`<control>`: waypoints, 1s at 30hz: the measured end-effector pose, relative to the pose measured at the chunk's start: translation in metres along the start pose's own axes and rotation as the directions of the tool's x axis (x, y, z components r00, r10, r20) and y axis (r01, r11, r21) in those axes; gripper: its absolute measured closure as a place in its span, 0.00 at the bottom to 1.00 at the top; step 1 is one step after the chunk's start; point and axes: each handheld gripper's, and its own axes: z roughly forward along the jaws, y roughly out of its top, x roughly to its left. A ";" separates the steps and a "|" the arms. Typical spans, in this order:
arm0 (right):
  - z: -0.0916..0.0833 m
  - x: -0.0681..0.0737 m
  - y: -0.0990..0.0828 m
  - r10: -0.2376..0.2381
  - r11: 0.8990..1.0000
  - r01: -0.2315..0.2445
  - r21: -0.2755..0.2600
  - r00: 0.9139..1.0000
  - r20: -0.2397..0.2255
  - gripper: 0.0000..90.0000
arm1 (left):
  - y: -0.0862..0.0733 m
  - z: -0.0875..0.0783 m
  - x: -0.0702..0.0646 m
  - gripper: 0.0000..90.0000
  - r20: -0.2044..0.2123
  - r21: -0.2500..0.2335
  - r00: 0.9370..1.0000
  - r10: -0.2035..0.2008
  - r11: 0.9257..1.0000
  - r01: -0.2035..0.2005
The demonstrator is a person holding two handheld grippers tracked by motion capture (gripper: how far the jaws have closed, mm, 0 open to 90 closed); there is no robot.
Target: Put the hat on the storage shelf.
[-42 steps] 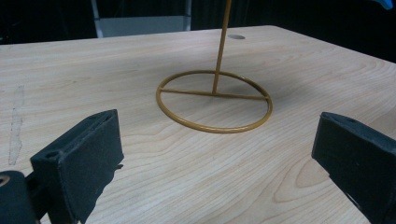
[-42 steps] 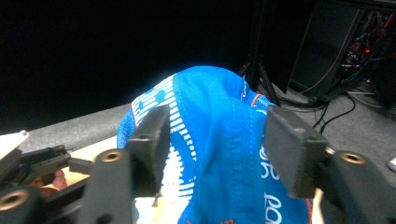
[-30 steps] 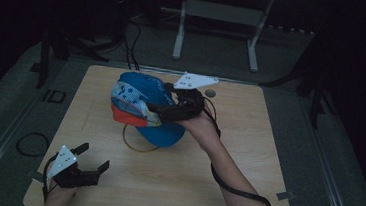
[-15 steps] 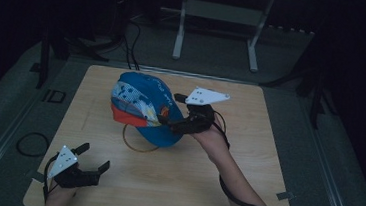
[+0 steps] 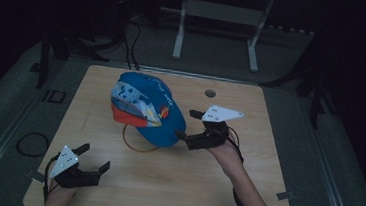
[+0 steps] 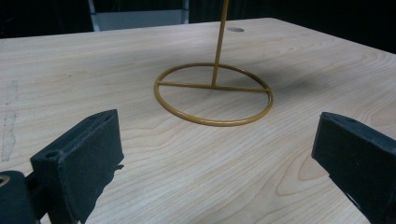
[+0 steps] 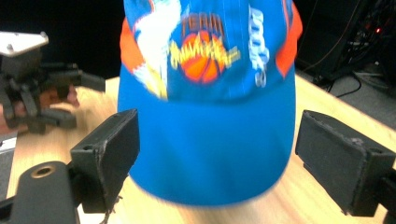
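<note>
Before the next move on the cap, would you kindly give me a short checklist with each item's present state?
1. Cap seated on the gold stand: ok.
2. Right gripper open, brim between the jaws: ok.
3. Right jaws touching the brim: cannot tell.
4. Left gripper open, holding nothing: ok.
5. Stand's ring base flat on the table: ok.
</note>
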 end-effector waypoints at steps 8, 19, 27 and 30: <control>-0.007 -0.006 -0.028 0.024 1.000 -0.024 0.010 1.000 0.005 0.15 | 0.000 0.001 0.000 0.03 0.001 0.001 1.000 -0.002 1.000 0.002; -0.020 -0.006 -0.073 0.059 0.998 -0.060 0.023 0.998 0.024 0.15 | 0.000 0.001 0.000 0.03 0.004 0.002 1.000 -0.005 1.000 0.005; -0.017 -0.010 -0.109 0.062 0.996 -0.064 0.058 0.998 0.030 0.15 | -0.001 0.001 0.000 0.03 0.007 0.005 1.000 -0.004 1.000 0.004; -0.017 -0.013 -0.119 0.067 0.995 -0.069 0.070 0.997 0.031 0.15 | -0.001 0.001 0.000 0.03 0.008 0.004 1.000 -0.005 1.000 0.005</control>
